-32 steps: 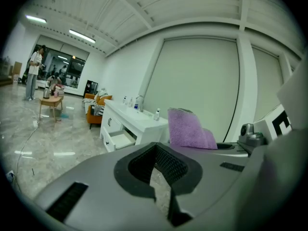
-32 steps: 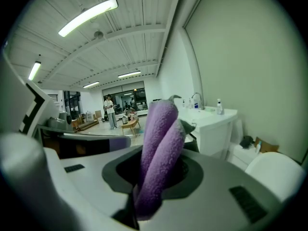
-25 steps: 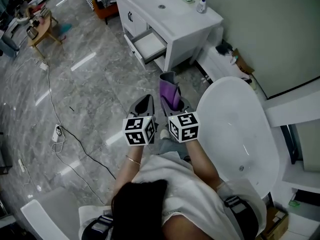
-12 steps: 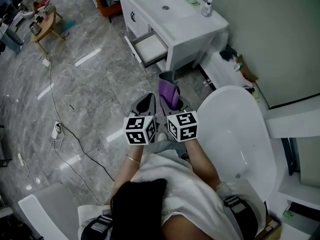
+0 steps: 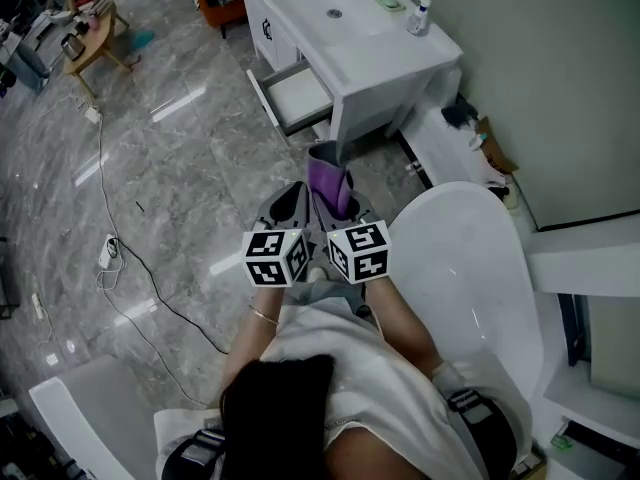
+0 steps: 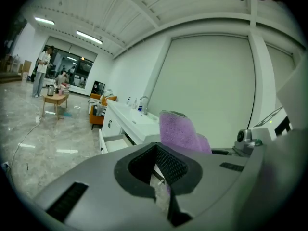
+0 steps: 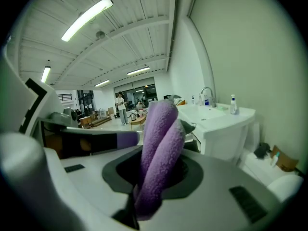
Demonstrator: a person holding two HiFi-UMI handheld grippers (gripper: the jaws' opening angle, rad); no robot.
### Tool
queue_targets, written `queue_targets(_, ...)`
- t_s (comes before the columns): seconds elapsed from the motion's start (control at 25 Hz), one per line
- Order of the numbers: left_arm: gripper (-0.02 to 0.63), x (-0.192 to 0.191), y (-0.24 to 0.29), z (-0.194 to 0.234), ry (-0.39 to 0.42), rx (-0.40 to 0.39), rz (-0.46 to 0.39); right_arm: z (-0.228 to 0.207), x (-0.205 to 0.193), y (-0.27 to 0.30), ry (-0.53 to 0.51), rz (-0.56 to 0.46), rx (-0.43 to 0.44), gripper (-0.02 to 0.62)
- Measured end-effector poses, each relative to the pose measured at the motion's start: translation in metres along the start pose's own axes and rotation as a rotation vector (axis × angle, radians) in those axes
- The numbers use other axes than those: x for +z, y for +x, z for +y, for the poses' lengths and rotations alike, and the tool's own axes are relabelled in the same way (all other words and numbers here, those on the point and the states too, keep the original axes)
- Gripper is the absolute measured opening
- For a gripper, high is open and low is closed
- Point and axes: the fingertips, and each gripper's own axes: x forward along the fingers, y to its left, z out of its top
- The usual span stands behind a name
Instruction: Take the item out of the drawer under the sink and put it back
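Plainly fuzzy purple towel (image 7: pixel 161 134), folded, pinched in right tongs (image 7: pixel 143 192), left tongs (image 6: pixel 161 191) seemingly closed.

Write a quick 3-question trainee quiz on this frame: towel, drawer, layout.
1. Multiple choice: what is the right gripper clamped on?
A) a soap bottle
B) a purple towel
C) a cable
2. True or false: the drawer under the sink stands pulled open.
3. Fill in the blank: in the head view, the white tub lies on the person's ___ side.

Key: 1 B; 2 true; 3 right.
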Motion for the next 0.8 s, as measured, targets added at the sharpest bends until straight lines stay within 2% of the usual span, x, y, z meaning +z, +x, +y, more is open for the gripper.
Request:
queue_targets(0.4,0.003,0.001,0.007,0.01,0.017,0.071,-0.003,-0.008,0.003,0.009,0.002,0.001,0.028,0.098)
queue_targets(0.8,0.003,0.001,0.017,0.012,0.023,0.076,0.001,-0.018,0.006,0.014,0.007,0.005,0.012,0.098)
